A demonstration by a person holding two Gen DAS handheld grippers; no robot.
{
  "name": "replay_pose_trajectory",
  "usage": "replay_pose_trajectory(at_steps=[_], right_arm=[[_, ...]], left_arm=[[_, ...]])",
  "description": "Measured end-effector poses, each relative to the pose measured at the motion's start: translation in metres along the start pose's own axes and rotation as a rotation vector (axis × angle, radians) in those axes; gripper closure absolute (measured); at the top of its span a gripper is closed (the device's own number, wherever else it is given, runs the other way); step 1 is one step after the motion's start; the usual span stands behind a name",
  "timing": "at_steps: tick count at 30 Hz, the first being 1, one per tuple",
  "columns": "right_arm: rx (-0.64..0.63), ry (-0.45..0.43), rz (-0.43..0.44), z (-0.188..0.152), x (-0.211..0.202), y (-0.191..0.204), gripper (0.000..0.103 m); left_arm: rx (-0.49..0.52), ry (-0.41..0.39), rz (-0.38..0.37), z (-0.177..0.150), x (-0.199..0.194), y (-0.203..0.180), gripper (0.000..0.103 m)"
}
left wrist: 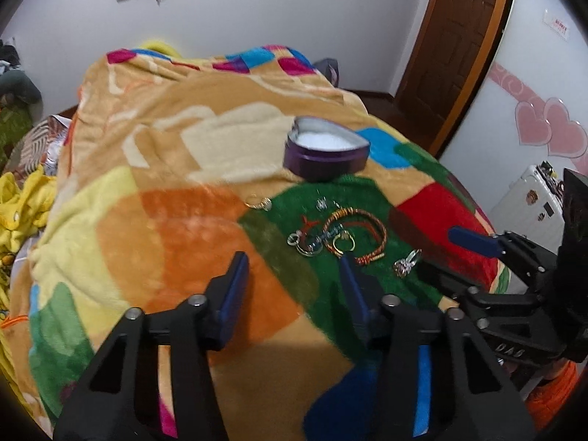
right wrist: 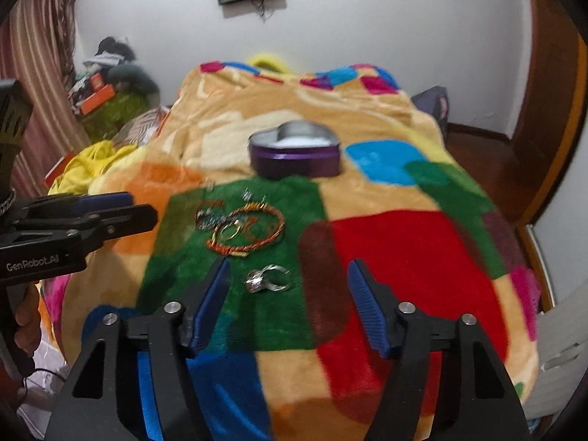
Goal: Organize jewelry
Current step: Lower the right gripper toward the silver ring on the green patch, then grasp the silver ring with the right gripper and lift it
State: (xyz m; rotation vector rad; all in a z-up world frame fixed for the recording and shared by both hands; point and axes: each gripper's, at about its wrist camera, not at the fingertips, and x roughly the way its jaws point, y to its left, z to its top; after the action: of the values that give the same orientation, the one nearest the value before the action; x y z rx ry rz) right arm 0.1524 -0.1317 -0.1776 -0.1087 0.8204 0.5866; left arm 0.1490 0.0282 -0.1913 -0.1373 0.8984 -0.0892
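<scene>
A tangle of jewelry (left wrist: 338,237) lies on the green patch of a patchwork blanket (left wrist: 191,220) covering the bed: a twisted orange bracelet (left wrist: 362,235) looped around smaller rings and a red cord, all touching or overlapping. In the right wrist view the same heap (right wrist: 240,228) is blurred. Apart from it, toward the near edge of the green patch, sits a silver ring (right wrist: 268,279) with a stone. Another small ring (left wrist: 259,203) lies alone where the green meets the orange patch, and a tiny silver piece (left wrist: 323,204) lies just beyond the bracelet.

Farther back on the blanket stands an open heart-shaped purple tin (left wrist: 325,152) with a white lining, nothing visible inside.

The right gripper (right wrist: 288,301) hovers over the blanket with its blue pads wide apart, holding nothing; the silver ring lies just ahead, between the fingertips' lines but untouched. The left gripper (left wrist: 294,286) is likewise spread wide and empty, above the orange and green patches, its right fingertip near the bracelet's edge; contact cannot be told.

A door (left wrist: 459,36) and white walls lie behind.
</scene>
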Motion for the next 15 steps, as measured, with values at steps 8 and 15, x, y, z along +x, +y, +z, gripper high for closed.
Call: replay_pose_trajectory(at_steps=[8,15], right_arm=[[-0.029,0.043,0.022,-0.003,0.018,-0.001,0.067],[-0.048,0.016,0.023,0.003,0.019,-0.003,0.075]], left_arm=[[0.024,0.046,-0.02,0.003,0.024,-0.003,0.075],[0.017,0.05,-0.027,0.014,0.037,0.0,0.085]])
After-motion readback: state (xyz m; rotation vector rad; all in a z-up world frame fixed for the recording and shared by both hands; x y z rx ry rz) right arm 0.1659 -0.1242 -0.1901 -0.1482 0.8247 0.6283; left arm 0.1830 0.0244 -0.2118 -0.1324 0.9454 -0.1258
